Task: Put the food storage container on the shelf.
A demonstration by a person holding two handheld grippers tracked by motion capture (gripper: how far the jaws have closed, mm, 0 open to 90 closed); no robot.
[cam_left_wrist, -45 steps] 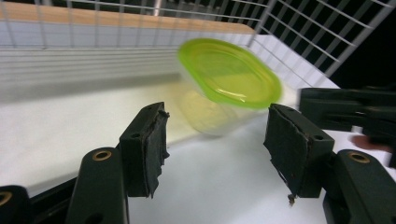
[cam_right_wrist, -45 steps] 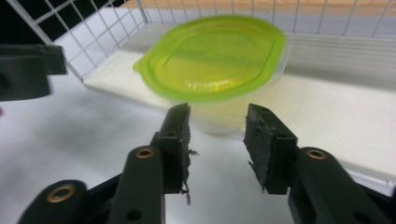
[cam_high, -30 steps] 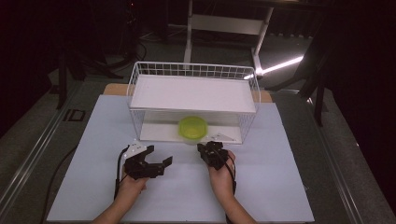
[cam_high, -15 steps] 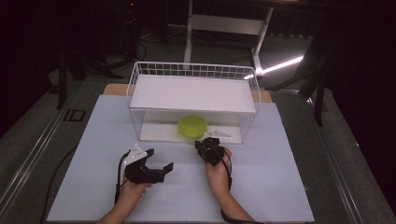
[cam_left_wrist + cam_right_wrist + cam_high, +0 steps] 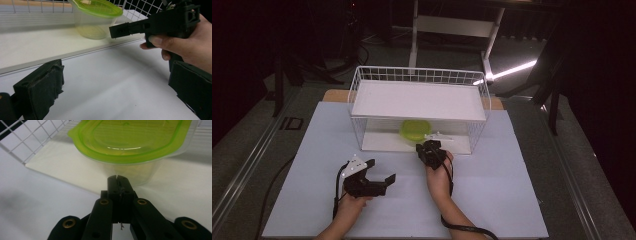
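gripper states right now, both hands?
Left gripper: open, holding nothing.
Right gripper: closed, nothing between the jaws, tips near the green-lidded container.

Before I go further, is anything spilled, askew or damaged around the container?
Nothing stands out. The green-lidded container sits upright on the rack's lower shelf, lid seated, no spill. The right gripper, jaws shut, points at it.

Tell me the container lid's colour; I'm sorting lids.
Translucent lime green lid, clearest in the right gripper view.

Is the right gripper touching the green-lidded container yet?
Cannot tell. In the right gripper view the shut right gripper overlaps the container wall; the left gripper view suggests a sliver between them, not plainly.
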